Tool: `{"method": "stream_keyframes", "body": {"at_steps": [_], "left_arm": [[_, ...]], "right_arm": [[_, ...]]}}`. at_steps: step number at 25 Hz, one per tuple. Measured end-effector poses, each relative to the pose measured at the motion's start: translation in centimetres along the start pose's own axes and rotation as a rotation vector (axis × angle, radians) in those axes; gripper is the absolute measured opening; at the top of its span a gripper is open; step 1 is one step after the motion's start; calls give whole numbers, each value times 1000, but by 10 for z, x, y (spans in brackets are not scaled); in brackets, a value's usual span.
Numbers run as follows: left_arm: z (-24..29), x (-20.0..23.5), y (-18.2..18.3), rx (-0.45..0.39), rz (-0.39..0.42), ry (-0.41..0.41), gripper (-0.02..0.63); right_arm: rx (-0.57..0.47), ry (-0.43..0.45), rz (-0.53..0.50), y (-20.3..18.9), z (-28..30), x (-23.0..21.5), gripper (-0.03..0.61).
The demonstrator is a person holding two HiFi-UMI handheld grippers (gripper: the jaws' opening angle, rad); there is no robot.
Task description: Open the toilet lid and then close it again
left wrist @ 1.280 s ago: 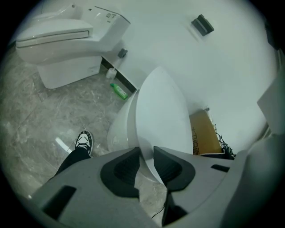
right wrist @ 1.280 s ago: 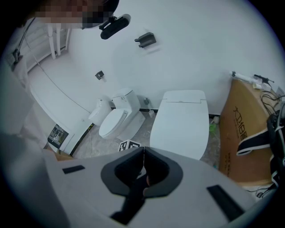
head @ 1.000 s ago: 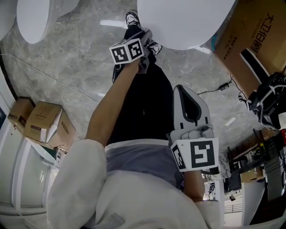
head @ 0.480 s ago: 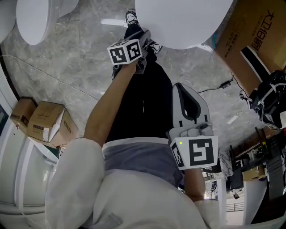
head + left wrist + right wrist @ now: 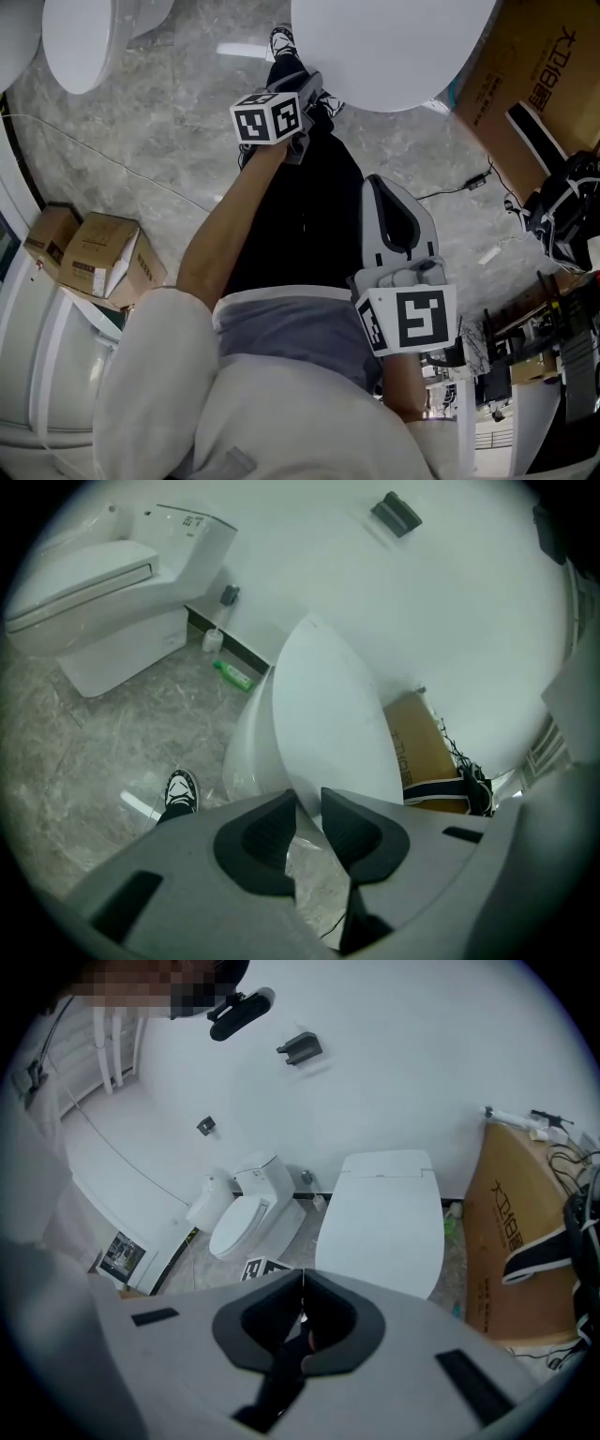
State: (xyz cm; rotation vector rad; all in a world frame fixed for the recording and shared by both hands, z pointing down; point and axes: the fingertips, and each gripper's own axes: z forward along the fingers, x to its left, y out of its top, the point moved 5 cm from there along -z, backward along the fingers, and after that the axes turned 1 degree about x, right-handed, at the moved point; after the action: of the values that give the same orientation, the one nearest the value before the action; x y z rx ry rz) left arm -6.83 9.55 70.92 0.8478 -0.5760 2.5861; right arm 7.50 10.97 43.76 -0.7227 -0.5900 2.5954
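One big white oval toilet lid [image 5: 394, 47] is what we're dealing with, and it's lying flat and shut right in front of us, so we'd say we're at the very first step, lining up to open it. Our left gripper [image 5: 307, 799] hangs close to the lid's near rim with its fingers spread and nothing pinched between them. Next, we reckon, it has to catch that rim and swing it up. Our right gripper [image 5: 302, 1279] sits back by our waist, fingers pressed together, empty. Underfoot is a grey marbled stone floor [image 5: 169, 122], with a tall brown cardboard box [image 5: 539, 75] on the right, a second white toilet [image 5: 80, 37] off left, small cardboard cartons [image 5: 94, 258] and our black-and-white shoe [image 5: 281, 39].
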Motion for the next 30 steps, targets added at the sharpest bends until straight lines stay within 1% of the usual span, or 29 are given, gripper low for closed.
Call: {"method": "stream_keyframes", "body": {"at_steps": [5,14,30], "left_arm": [[-10,-7,5,6,21,2,80],[-27,-24,14,10,47,8,80],[-63,-62,37,-3,80,-36,81]], "right_arm": [[-7,3,-7,4,-4,7,11],[-45,-21,-6,18,-22,3,11],[-72,9,-51,34,-49,20,11]]}}
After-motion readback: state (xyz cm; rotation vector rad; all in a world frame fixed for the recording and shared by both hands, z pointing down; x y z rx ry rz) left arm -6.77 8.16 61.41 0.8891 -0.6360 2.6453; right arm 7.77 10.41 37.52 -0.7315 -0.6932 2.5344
